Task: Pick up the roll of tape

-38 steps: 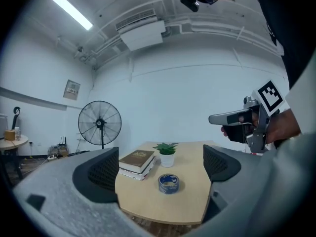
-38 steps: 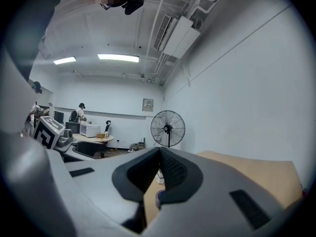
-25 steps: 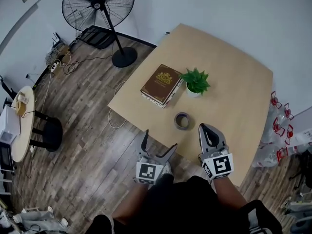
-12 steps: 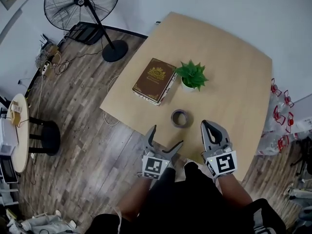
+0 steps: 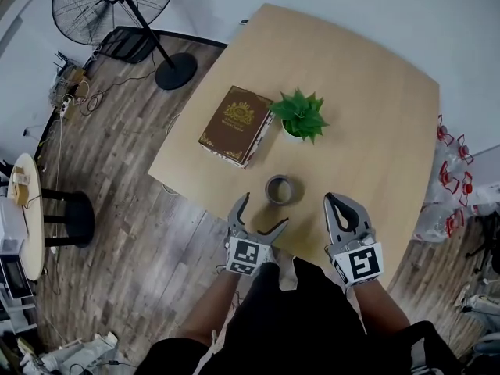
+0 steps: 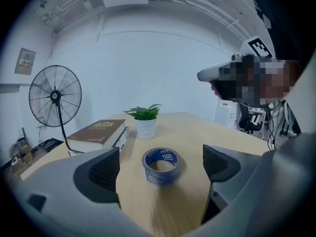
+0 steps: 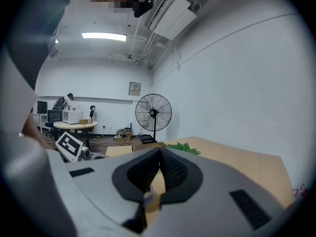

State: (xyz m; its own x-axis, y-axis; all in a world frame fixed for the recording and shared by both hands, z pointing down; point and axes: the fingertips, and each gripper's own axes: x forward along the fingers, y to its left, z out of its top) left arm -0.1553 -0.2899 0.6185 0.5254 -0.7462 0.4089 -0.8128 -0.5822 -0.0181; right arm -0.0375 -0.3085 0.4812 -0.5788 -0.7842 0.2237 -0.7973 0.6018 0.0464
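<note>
My left gripper (image 5: 263,211), jaws spread wide, has moved up over table (image 5: 375,116) edge. Tape (image 5: 280,190) lies flat just ahead, short of book (image 5: 234,123); grasp looks close. Left gripper view shows tape lined up with gap, untouched. Right gripper (image 5: 333,201) has jaws pressed together, empty.

One roll of tape (image 5: 280,190): a squat ring with an open core, its outer band dark blue with white print. It lies flat, hole upward, on the light wooden table (image 5: 375,116), near the edge closest to the person. It stands free, apart from the brown book (image 5: 234,123) and the potted plant (image 5: 299,116) farther back.
</note>
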